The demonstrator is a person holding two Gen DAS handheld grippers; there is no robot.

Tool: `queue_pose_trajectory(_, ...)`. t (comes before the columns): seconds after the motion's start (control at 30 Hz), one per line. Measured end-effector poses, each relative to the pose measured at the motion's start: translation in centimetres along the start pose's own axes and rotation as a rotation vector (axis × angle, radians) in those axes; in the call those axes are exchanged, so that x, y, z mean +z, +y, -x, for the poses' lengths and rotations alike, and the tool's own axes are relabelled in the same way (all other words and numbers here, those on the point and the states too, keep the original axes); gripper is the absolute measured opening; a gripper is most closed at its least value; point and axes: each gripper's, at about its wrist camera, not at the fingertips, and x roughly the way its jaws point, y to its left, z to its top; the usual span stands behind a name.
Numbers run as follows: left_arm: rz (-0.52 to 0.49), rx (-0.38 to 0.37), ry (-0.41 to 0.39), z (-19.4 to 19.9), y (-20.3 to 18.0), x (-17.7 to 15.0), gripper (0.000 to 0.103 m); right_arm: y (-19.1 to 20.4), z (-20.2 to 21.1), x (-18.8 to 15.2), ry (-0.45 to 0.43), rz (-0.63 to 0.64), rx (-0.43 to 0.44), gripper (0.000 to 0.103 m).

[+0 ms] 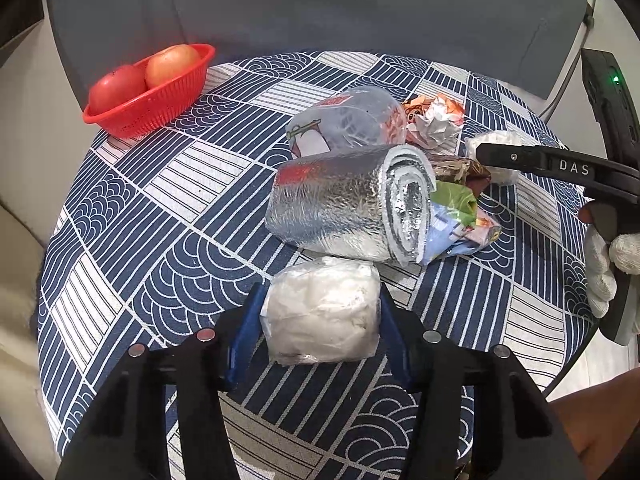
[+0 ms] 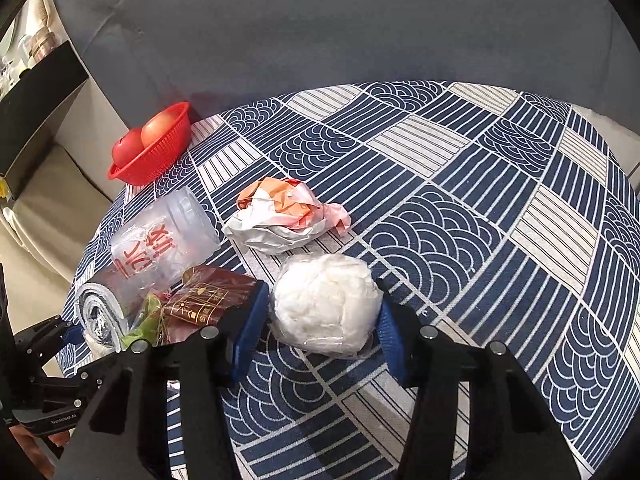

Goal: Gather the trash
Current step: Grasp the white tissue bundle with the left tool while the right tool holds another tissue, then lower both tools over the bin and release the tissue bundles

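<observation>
On a patterned worktop (image 1: 168, 208), the left gripper (image 1: 320, 312) clamps one white plastic-wrapped wad (image 1: 322, 312) while the right gripper (image 2: 324, 312) squeezes a second wad (image 2: 326, 304). Both bundles look soft and slick, so either could slip out on lifting. A foil roll (image 1: 344, 212), clear cup (image 1: 348, 120) and crumpled wrapper (image 2: 280, 220) crowd close; a red fruit basket (image 1: 152, 104) stands apart.
</observation>
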Motion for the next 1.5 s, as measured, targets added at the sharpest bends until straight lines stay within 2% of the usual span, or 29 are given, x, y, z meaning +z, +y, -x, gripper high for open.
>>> queue_pose_trajectory(0.27, 0.033, -0.015, -0.023, 1.4, 0.0, -0.4, 0.052, -0.2, 2.6, -0.8, -0.032, -0.030, -0.010, 0.053)
queue_pose_trajectory(0.73, 0.058, -0.040, -0.066, 4.2, -1.8, -2.6, 0.052, 1.5, 7.7, -4.7, -0.073, -0.045, 0.000, 0.053)
queue_pose_trajectory(1.13, 0.071, -0.054, -0.119, 7.0, -2.6, -5.1, 0.052, 4.3, 11.6, -10.4, -0.101, -0.046, 0.033, 0.053)
queue_pose_trajectory(1.5, 0.079, -0.108, -0.128, 9.6, -5.4, -10.3, 0.052, 5.4, 14.8, -16.5, -0.087, -0.067, 0.037, 0.053)
